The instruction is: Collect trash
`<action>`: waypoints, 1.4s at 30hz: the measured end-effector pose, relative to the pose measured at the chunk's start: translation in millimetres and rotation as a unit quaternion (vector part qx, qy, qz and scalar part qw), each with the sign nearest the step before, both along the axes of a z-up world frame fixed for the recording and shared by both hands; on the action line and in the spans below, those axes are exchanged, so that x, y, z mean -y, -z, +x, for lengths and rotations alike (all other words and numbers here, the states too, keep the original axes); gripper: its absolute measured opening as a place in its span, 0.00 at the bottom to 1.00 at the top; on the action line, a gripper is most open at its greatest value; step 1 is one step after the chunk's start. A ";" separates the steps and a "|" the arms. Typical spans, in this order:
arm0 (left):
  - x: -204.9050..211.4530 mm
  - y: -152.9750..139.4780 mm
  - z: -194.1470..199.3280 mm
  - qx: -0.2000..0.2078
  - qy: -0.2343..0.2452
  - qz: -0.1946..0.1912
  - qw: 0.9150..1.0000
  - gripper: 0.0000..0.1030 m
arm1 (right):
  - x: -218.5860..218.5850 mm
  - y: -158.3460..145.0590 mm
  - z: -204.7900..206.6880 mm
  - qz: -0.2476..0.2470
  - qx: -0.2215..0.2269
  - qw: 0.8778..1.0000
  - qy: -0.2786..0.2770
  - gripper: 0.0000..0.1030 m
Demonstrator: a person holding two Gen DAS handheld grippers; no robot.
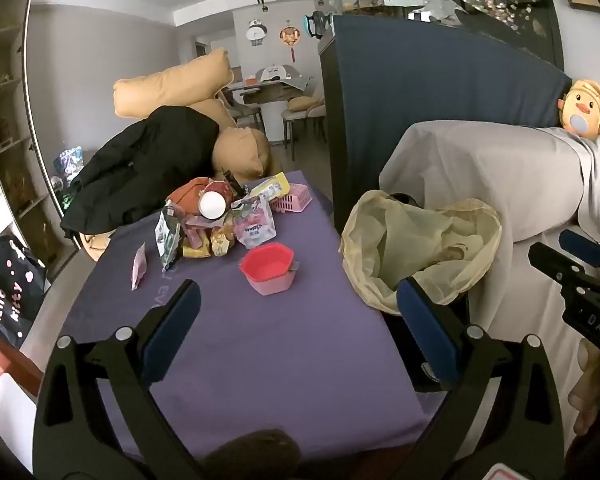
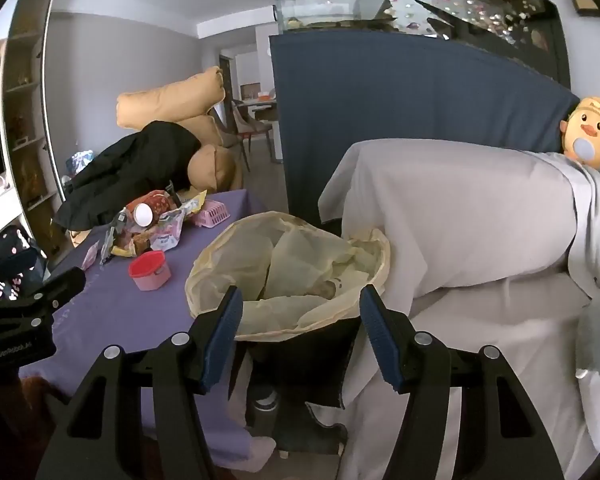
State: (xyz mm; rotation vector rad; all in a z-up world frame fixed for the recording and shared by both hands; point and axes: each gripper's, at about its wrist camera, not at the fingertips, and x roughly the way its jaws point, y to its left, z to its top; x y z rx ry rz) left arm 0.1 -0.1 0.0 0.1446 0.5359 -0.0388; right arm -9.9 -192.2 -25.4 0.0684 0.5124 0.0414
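A heap of snack wrappers and packets lies at the far end of the purple-covered table, with a tipped paper cup on top. A single pink wrapper lies apart to the left. A bin lined with a pale yellow bag stands beside the table's right edge. My left gripper hovers open over the near table, nothing between its blue pads. My right gripper is open just short of the bin's rim, also empty.
A red-lidded pink box and a pink basket sit on the table. A sofa under grey sheets flanks the bin on the right. Tan cushions and a black coat lie beyond the table.
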 end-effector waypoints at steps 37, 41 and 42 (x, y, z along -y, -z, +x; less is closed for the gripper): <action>0.0 2.4 0.2 -0.003 0.001 -0.001 1.000 0.91 | 0.6 1.1 -1.1 0.008 0.000 1.000 0.002 0.56; 6.0 3.2 -3.1 -0.004 0.000 -0.002 1.000 0.91 | 0.9 -0.7 -1.9 0.008 0.001 1.000 0.003 0.56; 7.2 5.2 -2.3 -0.004 0.000 -0.002 1.000 0.91 | 1.4 -0.1 -1.2 0.009 0.000 1.000 0.002 0.56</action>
